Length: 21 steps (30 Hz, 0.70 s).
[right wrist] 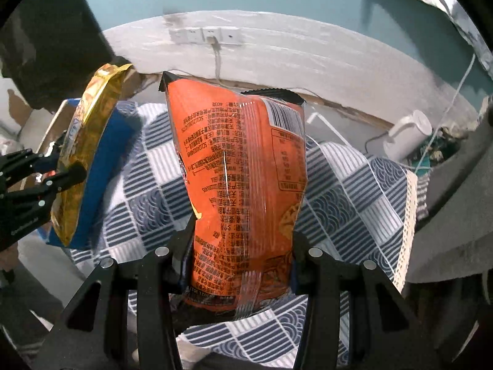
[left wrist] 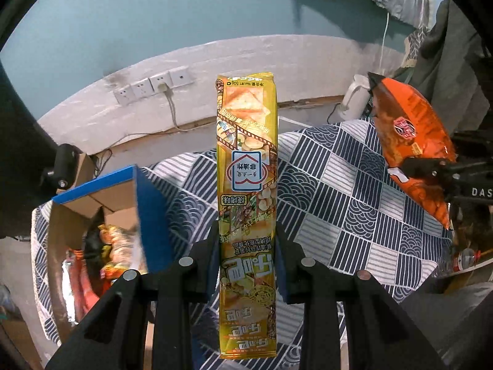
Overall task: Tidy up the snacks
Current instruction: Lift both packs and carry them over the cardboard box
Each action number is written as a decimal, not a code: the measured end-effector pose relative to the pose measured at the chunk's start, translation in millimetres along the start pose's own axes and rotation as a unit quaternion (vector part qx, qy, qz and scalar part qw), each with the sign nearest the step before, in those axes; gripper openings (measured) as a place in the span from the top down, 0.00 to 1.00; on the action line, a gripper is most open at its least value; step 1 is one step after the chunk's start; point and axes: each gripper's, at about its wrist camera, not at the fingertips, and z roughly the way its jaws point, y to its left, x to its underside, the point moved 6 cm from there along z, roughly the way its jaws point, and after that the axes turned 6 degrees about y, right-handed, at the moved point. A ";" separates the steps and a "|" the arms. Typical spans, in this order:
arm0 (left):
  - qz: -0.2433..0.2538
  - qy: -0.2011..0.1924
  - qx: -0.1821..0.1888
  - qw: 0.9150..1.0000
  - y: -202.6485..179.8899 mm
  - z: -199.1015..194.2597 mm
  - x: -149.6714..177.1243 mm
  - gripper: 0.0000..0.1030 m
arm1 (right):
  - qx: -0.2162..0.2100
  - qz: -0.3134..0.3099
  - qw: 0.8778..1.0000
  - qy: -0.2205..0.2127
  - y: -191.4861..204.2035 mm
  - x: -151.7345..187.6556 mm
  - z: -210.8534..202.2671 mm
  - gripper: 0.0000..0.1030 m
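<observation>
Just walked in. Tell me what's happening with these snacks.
A person is sorting snacks with a handheld tool in each hand. The left tool is clamped on a long yellow snack packet, the right tool on a puffy orange crisp bag. Both are held above the blue-and-white patterned cloth. An open blue cardboard box, already holding snacks, stands at the left.

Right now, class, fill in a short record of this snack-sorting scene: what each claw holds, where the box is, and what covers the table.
left claw: shut on yellow snack pack, held off the table
right claw: shut on orange snack bag, held off the table
blue cardboard box: open, at the table's left end, snacks inside
table cover: blue and white patterned cloth
</observation>
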 end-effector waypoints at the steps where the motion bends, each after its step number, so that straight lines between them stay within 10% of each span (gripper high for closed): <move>1: 0.000 -0.003 -0.001 1.000 4.0 -3.8 1.7 0.70 | -0.002 -0.004 1.000 -0.001 5.8 -2.0 -1.3 0.56; 21: -0.062 -0.030 -0.017 0.997 116.7 -39.1 44.7 0.70 | -0.064 -0.101 0.993 0.014 151.8 -47.0 6.2 0.56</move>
